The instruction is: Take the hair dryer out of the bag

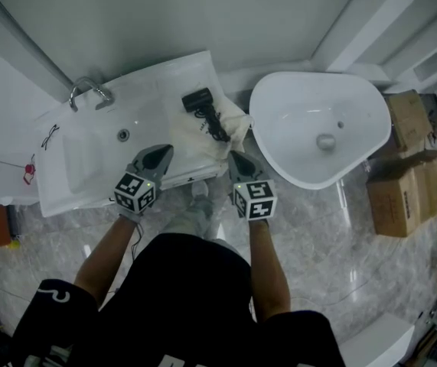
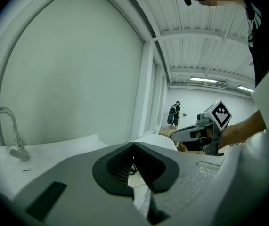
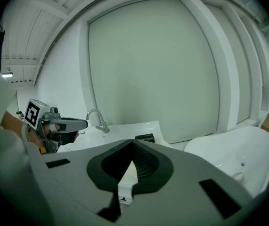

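Observation:
A black hair dryer (image 1: 200, 101) lies on a cream cloth bag (image 1: 197, 142) at the right end of the white sink counter (image 1: 157, 82), its black cord (image 1: 217, 126) trailing over the cloth. In the right gripper view the hair dryer (image 3: 145, 138) shows just past the jaw tips. My left gripper (image 1: 160, 153) is shut and empty at the counter's front edge, left of the bag. My right gripper (image 1: 236, 159) is shut and empty too, beside the bag's right corner. Each gripper view shows the other one: the right gripper (image 2: 174, 136) and the left gripper (image 3: 83, 124).
A chrome faucet (image 1: 88, 90) stands over the basin (image 1: 96, 155) at the counter's left. A white bathtub (image 1: 317, 128) fills the right side, with cardboard boxes (image 1: 400, 182) beyond it. A person (image 2: 174, 114) stands far off. The floor is grey marble tile (image 1: 333, 251).

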### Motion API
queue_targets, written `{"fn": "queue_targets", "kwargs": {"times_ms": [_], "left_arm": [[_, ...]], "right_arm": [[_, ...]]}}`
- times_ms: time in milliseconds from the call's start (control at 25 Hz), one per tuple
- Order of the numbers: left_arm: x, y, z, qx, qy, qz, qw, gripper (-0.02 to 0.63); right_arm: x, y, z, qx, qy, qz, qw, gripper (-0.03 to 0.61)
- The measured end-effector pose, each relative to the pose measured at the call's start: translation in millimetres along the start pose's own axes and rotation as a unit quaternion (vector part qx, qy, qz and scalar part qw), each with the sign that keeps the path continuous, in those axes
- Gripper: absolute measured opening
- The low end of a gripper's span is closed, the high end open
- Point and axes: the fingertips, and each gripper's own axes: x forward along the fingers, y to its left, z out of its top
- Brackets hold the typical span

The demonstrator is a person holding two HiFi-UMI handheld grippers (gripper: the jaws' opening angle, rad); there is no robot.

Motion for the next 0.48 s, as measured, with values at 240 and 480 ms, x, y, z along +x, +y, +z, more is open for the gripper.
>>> {"fn": "queue_targets", "kwargs": {"times_ms": [240,480], "left_arm": [[-16,-10,-2,-0.003,-0.006,-0.001,1.0000,-0.002],[-27,-13,-4,-0.008,-0.008,0.001,0.9999,-0.002]], "right_arm": [[-10,5,-9,-0.010,0.007,-0.006,1.000,-0.006],[-18,12,-8,-0.012,0.010,-0.005,1.000,-0.006]]}}
